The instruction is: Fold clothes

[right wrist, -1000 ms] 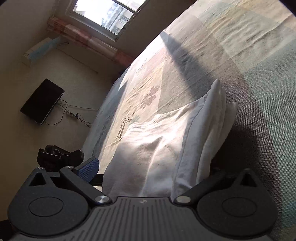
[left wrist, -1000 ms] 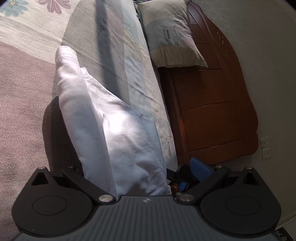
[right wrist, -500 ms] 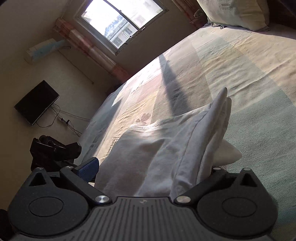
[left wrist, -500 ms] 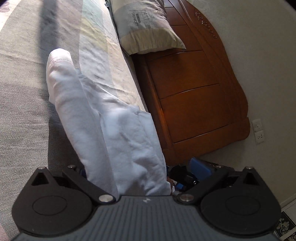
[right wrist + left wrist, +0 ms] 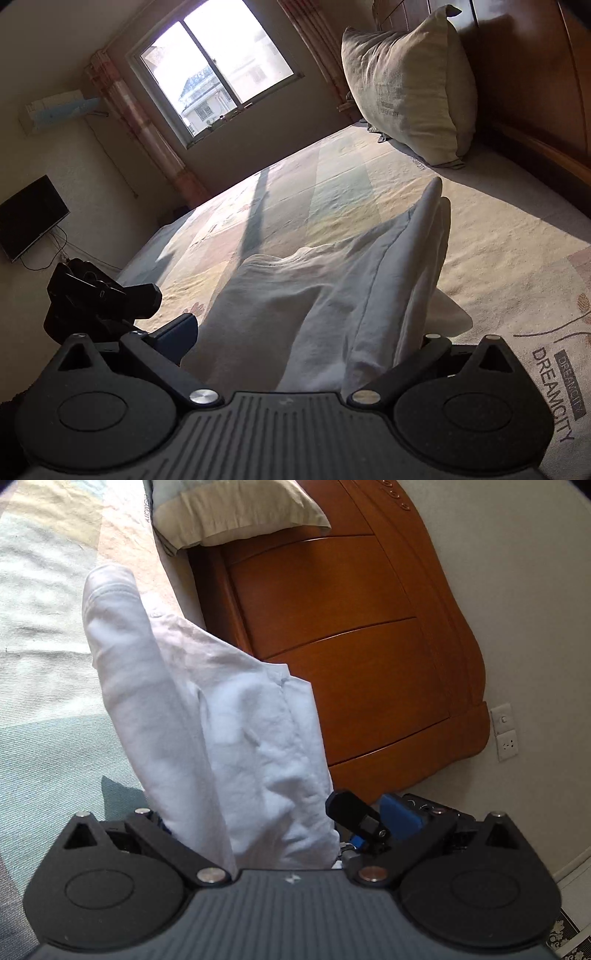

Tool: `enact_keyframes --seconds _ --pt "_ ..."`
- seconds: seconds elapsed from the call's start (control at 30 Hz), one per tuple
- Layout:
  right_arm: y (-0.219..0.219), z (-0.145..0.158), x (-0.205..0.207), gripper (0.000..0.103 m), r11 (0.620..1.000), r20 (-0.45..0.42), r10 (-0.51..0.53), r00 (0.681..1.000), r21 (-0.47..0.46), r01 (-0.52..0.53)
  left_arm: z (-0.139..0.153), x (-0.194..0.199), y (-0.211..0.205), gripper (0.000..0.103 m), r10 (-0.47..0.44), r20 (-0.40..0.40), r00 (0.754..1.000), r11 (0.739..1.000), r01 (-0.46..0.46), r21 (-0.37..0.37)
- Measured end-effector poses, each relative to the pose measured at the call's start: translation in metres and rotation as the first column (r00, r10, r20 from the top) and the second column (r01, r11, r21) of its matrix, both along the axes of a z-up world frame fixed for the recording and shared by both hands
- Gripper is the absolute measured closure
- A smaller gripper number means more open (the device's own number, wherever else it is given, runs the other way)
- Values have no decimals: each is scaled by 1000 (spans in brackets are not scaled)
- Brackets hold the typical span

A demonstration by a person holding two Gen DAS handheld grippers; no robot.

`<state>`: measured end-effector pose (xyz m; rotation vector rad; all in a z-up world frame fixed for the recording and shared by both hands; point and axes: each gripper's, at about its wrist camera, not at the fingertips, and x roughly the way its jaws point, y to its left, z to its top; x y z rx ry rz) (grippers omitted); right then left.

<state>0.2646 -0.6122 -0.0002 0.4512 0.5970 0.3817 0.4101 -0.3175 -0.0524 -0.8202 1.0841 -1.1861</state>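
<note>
Between the tongs: white garment (image 5: 236,738), slung as one folded span from left tongs (image 5: 258,834) to right tongs (image 5: 295,354).
Left tongs state: closed down on one end of the garment; fingertips buried in cloth, exact jaw gap not visible.
Right tongs state: likewise clamped on the other end; cloth spills forward out of the jaws, fingertips hidden.
Mutual position: right tongs show at lower right in the left wrist view (image 5: 373,823); left tongs at lower left in the right wrist view (image 5: 99,299). Facing each other across the cloth, near.
Garment long axis: along the line joining the two tongs; free folded edge stands forward and away from both.
Garment height: mostly lifted, lower corner seemingly brushing the bed (image 5: 332,192).
Direction to landing surface: bed forward and below; pillow (image 5: 410,81) and wooden headboard (image 5: 351,635) beyond, well apart.
Nearer tongs: neither; load shared evenly.
Judgement: next lay-down likely needs both ends lowered together, free edge leading onto the bed.
</note>
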Motion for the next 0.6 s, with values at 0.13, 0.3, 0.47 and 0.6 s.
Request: enact_keyframes --seconds 0.13,0.3,0.47,0.6 --pt "-34 -15 12 0 999 -27 -35 999 10 36 -22 -2 -24 2 -28 -51 998 1000 28 0" --pt "-55 -61 11 0 996 -121 -53 991 62 60 -56 -14 -28 2 -47 -141 989 998 53 38" --pt "-50 -94 -2 0 997 -192 -39 981 61 52 -73 -28 -21 2 -67 -162 985 994 80 75" --pt "-49 -104 -6 0 999 -218 -23 976 42 33 -83 -31 -10 2 -72 -161 984 990 90 105"
